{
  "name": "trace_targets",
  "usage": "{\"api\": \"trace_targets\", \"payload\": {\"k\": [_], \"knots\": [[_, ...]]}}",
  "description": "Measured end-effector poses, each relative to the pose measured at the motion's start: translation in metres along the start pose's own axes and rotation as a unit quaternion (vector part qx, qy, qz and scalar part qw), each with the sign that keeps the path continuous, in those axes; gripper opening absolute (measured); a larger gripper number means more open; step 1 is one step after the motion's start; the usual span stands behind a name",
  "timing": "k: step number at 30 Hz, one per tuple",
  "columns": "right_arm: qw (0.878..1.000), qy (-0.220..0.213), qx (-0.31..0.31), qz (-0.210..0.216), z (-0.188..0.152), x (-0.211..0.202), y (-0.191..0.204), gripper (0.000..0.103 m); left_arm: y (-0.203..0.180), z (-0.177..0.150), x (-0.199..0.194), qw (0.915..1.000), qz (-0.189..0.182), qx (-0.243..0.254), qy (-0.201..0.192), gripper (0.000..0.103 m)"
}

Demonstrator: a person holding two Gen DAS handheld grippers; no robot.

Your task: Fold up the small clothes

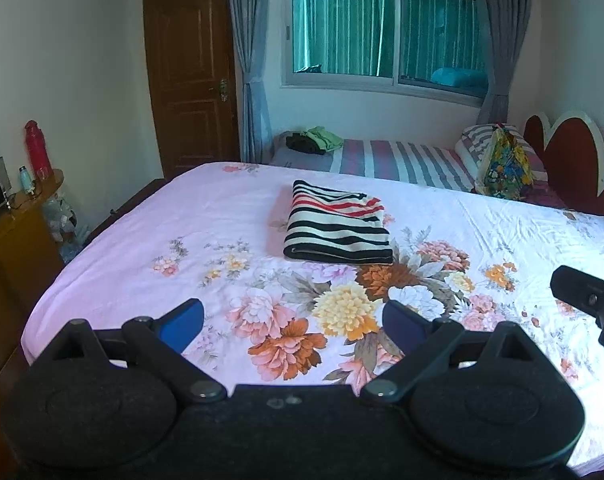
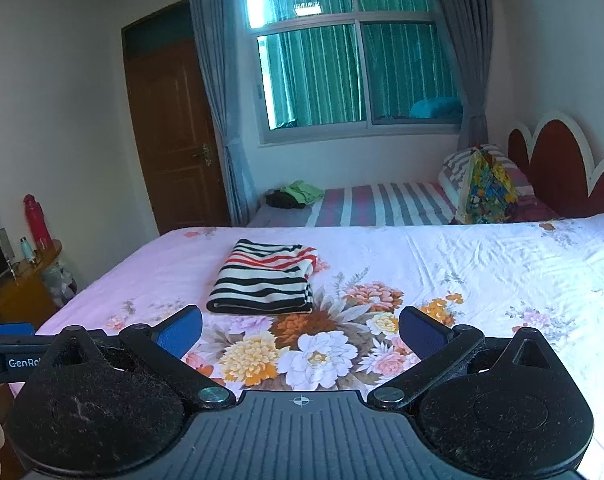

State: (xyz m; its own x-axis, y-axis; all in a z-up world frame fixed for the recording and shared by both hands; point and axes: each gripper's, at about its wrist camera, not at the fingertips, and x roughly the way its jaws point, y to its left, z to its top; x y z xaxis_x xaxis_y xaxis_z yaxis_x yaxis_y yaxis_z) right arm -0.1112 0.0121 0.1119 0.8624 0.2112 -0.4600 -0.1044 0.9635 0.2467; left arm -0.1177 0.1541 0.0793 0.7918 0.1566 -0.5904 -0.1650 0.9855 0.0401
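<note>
Left wrist footage showed a striped garment [image 1: 338,222] lying folded into a compact rectangle on the floral bed sheet [image 1: 141,240], toward the middle of the bed and well ahead of both tools. Its black, white and red bands were stacked in neat layers, with the folded edge turned toward the camera. The left gripper [image 1: 291,324] was held low over the near part of the bed with its blue pads spread wide, and nothing was held between them. The right gripper [image 2: 299,330] was likewise seen wide apart and empty in the right wrist view, hovering short of the garment and not touching it.

From this layout, the folding of the striped piece was judged to be finished, or nearly so, since no loose sleeve or hem could be seen trailing from it. No unfolded item was visible on the floral sheet. A small heap of green and dark clothing [image 1: 312,140] was seen on the striped bed [image 1: 402,160] beyond; whether it belonged to the task could not be told. If it did, that heap was judged to be what remained.
</note>
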Motion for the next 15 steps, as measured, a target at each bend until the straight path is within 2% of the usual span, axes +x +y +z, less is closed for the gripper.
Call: {"api": "trace_targets", "payload": {"k": [15], "knots": [[1.000,0.004,0.004,-0.007,-0.0010,0.0045,-0.0086,0.103,-0.0019,0.0012,-0.0006,1.0000,0.004,-0.002,0.000,0.096]]}}
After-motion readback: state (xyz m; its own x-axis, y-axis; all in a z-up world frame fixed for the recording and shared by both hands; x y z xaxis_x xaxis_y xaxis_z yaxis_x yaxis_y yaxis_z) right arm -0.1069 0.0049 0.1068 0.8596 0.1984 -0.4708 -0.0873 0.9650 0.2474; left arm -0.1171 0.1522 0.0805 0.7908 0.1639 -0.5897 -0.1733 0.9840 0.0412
